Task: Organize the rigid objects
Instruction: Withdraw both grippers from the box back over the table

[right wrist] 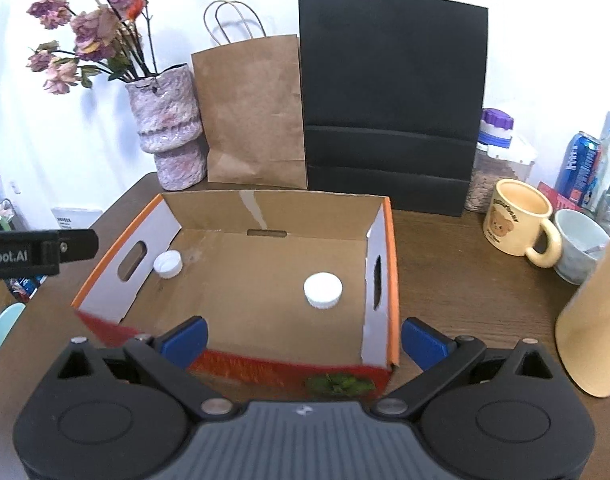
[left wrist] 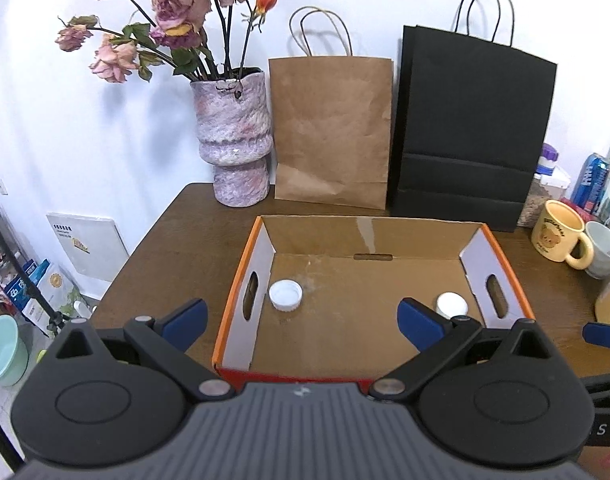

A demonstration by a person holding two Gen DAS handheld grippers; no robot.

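An open cardboard box [left wrist: 369,236] [right wrist: 289,208] with orange rims and red front sits on the brown table. Two white bottle caps lie on its floor: one cap [left wrist: 285,295] [right wrist: 167,264] hollow side up by the left wall, the other cap [left wrist: 451,305] [right wrist: 323,290] top side up near the right wall. My left gripper [left wrist: 303,322] hovers open over the box's front edge, nothing between its blue fingers. My right gripper [right wrist: 304,340] is open too, at the box's front right corner, empty. Its blue finger tip [left wrist: 603,334] shows in the left wrist view.
Behind the box stand a pink vase [left wrist: 235,140] of dried roses, a brown paper bag [left wrist: 331,132] and a black paper bag [left wrist: 469,128]. At the right are a yellow bear mug [right wrist: 519,222], a pale cup [right wrist: 579,244], a jar, a blue can and a tan cylinder [right wrist: 597,320].
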